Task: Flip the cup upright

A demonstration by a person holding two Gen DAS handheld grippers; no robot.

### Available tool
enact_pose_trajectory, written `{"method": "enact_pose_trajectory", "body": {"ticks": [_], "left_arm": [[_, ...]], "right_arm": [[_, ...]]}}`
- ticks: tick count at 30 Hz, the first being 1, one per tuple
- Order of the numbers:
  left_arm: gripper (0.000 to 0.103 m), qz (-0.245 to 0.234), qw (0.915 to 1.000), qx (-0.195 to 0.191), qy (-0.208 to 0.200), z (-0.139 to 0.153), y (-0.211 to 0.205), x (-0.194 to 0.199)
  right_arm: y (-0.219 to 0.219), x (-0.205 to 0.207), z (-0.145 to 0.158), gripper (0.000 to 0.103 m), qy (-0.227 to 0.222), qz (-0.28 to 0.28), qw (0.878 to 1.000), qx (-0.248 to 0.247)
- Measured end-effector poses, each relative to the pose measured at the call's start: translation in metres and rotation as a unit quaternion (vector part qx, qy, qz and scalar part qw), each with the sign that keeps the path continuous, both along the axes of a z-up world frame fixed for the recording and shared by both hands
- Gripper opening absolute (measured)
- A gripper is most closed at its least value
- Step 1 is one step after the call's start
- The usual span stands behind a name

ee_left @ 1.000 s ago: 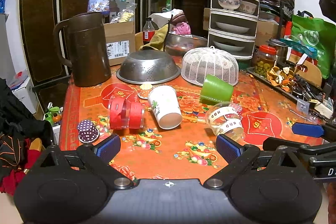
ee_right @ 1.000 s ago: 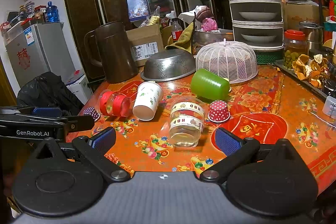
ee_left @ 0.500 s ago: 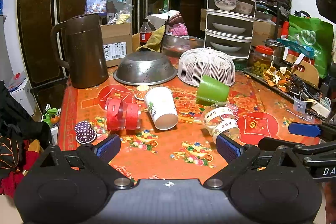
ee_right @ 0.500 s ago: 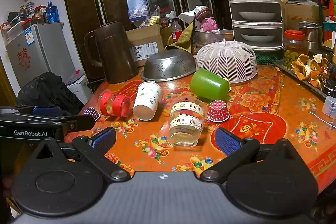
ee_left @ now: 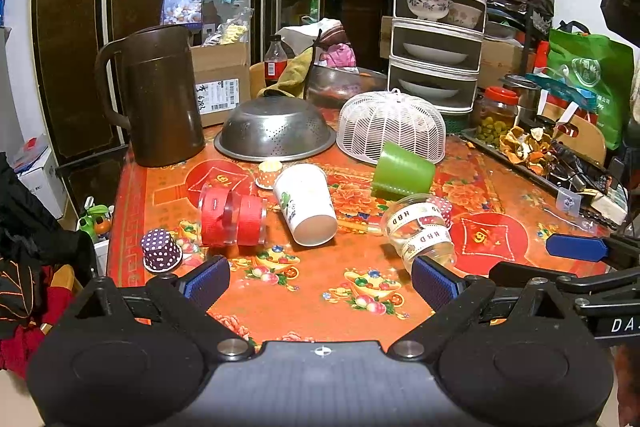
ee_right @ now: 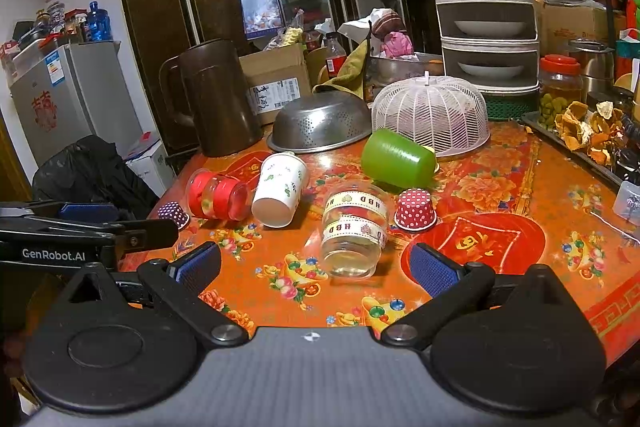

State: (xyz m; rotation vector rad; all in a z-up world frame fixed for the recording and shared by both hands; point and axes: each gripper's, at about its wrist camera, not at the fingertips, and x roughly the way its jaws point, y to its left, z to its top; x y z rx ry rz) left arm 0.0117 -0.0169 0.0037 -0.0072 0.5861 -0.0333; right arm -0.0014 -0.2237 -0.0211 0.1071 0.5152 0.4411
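Note:
Several cups lie on their sides on the orange patterned table: a white paper cup, a red-banded clear cup, a green cup and a clear cup with "HBD" ribbon. My left gripper is open and empty, near the table's front edge, short of the white cup. My right gripper is open and empty, just in front of the clear ribbon cup.
A brown pitcher, an upturned steel colander and a white mesh food cover stand behind the cups. Small polka-dot paper cups sit upside down. A tiered dish rack and clutter fill the back right.
The left wrist view has shifted slightly, with the cups sitting a little further left. The right gripper has barely moved. Both grippers stay open.

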Motion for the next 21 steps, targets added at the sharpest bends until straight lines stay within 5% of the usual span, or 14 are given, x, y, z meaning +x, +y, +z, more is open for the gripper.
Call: {"method": "enact_pose_trajectory", "body": {"ticks": [14,21], "left_arm": [[0.099,0.005,0.9999,-0.01,0.008,-0.008,0.02,0.003],[0.099,0.024,0.9988,-0.039,0.018,-0.019,0.054,0.0]], "right_arm": [[0.011,0.016,0.014,0.102,0.008,0.008,1.0,-0.005],[0.084,0.114,0.048,0.102,0.091,0.09,0.992,-0.024]]}}
